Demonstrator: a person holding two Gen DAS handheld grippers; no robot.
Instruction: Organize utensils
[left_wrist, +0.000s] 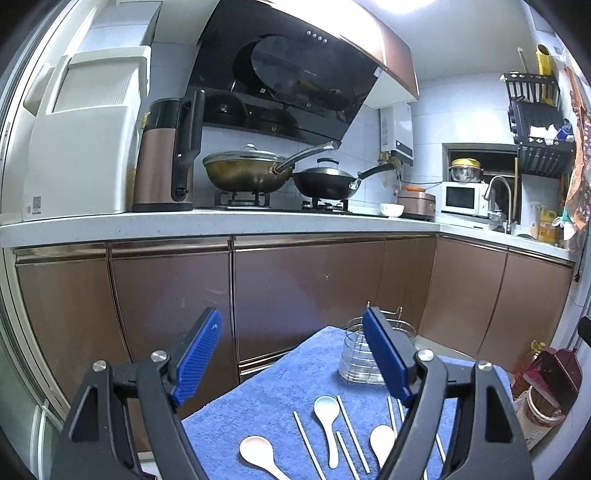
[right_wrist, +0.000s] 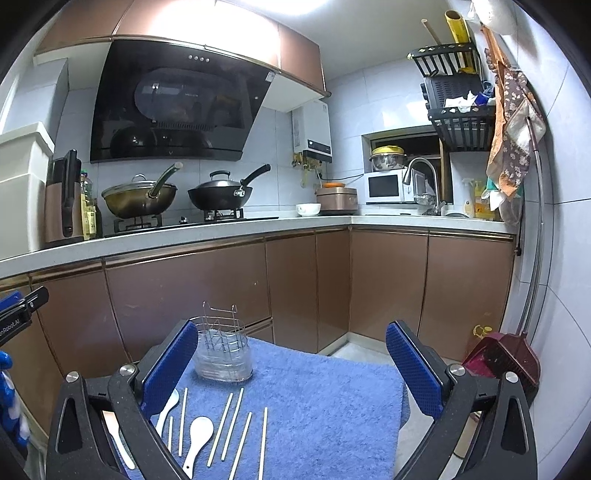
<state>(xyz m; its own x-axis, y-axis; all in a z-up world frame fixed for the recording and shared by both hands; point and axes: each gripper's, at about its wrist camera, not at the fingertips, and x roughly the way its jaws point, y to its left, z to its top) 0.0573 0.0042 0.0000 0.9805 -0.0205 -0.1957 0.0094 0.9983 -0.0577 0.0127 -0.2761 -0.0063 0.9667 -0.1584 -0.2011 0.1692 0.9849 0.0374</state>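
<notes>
On a blue towel (right_wrist: 325, 406) spread over a low surface in front of the brown kitchen cabinets lie the task's things: three white spoons (left_wrist: 327, 421) and several pale chopsticks (right_wrist: 226, 424), set roughly side by side at the near end of the cloth, well short of the utensil holder (right_wrist: 223, 354) that stands upright at the far end. The holder is a clear plastic tub with a wire divider rack rising out of it; as far as both views show, nothing stands in it yet, so none of the sorting looks done. The left gripper (left_wrist: 295, 354) hangs above the near end of the towel with its blue pads spread wide and nothing between them; the right gripper (right_wrist: 291, 369) is likewise wide apart and empty. The spoons look glazed, probably ceramic or melamine: hard, smooth, likely slippery and liable to chip if dropped, so the narrow handle, taken crosswise near its middle, seems the safer hold than the rounded bowl. The chopsticks appear light, stiff and thin; lying flat on soft pile, they may sink slightly and roll, so a pinch at mid-length across the stick should keep one balanced. The holder itself looks light and could tip if a utensil knocks its rim.
</notes>
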